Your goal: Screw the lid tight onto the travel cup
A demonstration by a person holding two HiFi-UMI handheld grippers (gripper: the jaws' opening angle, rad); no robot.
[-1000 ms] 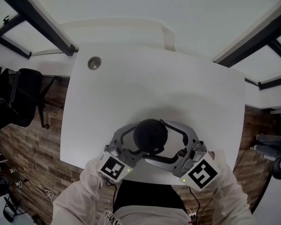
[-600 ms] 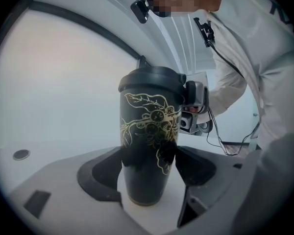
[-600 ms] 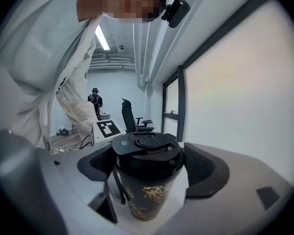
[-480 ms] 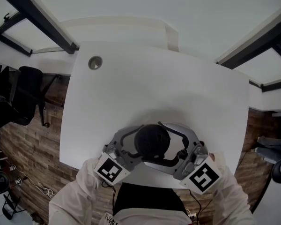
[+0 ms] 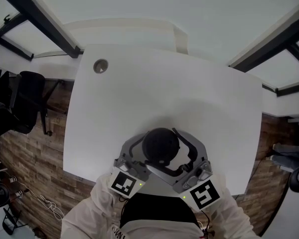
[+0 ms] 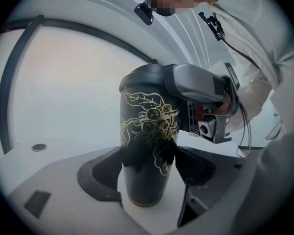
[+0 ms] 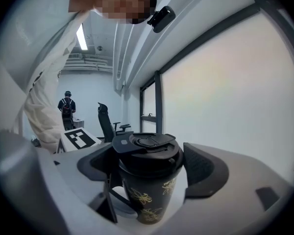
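A dark travel cup (image 6: 148, 146) with a gold flower pattern stands upright on the white table (image 5: 139, 93), near its front edge. Its black lid (image 5: 160, 144) sits on top. My left gripper (image 6: 148, 152) is shut on the cup's lower body, with a pad pressed to each side. My right gripper (image 7: 148, 153) is shut on the lid (image 7: 149, 148), one jaw on either side of its rim. In the left gripper view a grey right finger (image 6: 191, 84) wraps the lid (image 6: 142, 80). From above, the left gripper (image 5: 148, 154) and the right gripper (image 5: 173, 153) ring the cup.
A round grommet hole (image 5: 100, 66) lies at the table's far left corner. A black office chair (image 5: 25, 103) stands on the wood floor to the left. The right gripper view shows a distant person (image 7: 66, 109) and another chair (image 7: 105, 119).
The right gripper has swung round the lid, its marker cube moving left and toward me. The left gripper's cube has shifted slightly right. The cup has stayed in place.
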